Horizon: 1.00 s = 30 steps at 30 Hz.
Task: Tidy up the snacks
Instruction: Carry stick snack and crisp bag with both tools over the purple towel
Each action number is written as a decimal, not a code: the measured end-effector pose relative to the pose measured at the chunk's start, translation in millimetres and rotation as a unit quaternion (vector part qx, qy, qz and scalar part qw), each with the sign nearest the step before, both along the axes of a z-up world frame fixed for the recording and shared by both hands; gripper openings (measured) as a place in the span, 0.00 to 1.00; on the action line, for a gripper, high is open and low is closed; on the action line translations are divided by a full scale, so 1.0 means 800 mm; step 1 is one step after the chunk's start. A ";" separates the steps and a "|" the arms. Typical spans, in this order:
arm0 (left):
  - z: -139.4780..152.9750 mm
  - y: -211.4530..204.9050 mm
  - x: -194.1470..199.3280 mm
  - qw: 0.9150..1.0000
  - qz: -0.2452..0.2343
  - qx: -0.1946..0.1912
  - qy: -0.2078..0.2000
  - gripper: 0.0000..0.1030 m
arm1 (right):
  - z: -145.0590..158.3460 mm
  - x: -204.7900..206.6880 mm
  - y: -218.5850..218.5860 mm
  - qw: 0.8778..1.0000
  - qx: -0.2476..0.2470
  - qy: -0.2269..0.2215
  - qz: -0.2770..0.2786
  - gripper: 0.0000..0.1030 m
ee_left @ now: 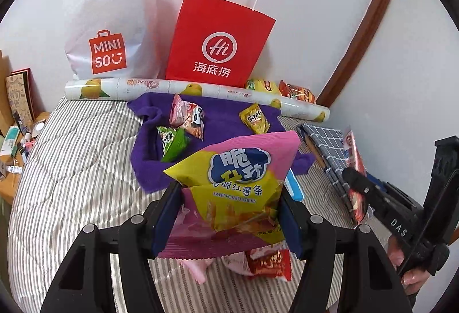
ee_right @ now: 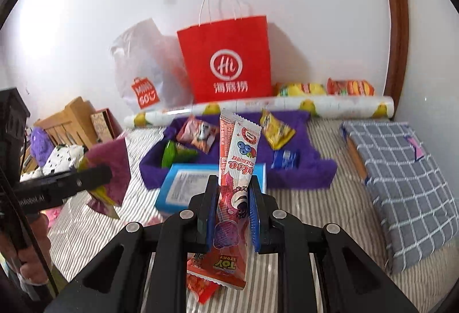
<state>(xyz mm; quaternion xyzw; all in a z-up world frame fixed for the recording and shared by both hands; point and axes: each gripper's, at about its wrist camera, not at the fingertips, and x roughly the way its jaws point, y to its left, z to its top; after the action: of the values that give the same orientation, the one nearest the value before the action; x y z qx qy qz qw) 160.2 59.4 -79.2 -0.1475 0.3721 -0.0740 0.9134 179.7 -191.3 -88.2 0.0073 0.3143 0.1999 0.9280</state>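
My left gripper [ee_left: 229, 207] is shut on a pink and yellow bag of sweet potato sticks [ee_left: 238, 178], held above the striped bed. My right gripper [ee_right: 231, 204] is shut on a long thin candy packet [ee_right: 239, 166], held upright; it also shows at the right in the left wrist view [ee_left: 355, 169]. A purple cloth tray [ee_left: 221, 118] lies ahead on the bed, holding a pink panda snack [ee_left: 186, 118], a green packet [ee_left: 173, 144] and a yellow packet [ee_left: 255, 118]. In the right wrist view the tray [ee_right: 304, 169] also holds a small blue packet [ee_right: 285, 159].
A red paper bag [ee_left: 218, 35] and a white plastic bag [ee_left: 109, 23] stand against the wall behind a rolled lemon-print sheet [ee_left: 200, 92]. A blue box [ee_right: 186, 184] lies before the tray. A checked cushion [ee_right: 401, 172] lies right. Loose red snacks [ee_left: 269, 264] lie below my left gripper.
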 end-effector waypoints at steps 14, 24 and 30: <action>0.006 0.013 0.087 1.000 0.012 -0.002 0.000 0.60 | 0.007 0.094 0.007 1.000 0.005 -0.008 -0.023 0.19; 0.003 0.010 0.159 1.000 0.006 -0.004 0.002 0.60 | 0.011 0.154 0.025 1.000 0.001 -0.019 -0.021 0.19; -0.013 0.005 0.193 1.000 -0.007 -0.001 0.003 0.60 | -0.002 0.190 0.037 1.000 -0.013 -0.018 -0.014 0.19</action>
<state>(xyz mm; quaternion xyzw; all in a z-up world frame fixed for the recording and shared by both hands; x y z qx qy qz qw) 314.8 63.4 -89.3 -0.1458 0.3757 -0.0803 0.9117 331.3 -161.6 -89.6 -0.0044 0.2997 0.1829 0.9363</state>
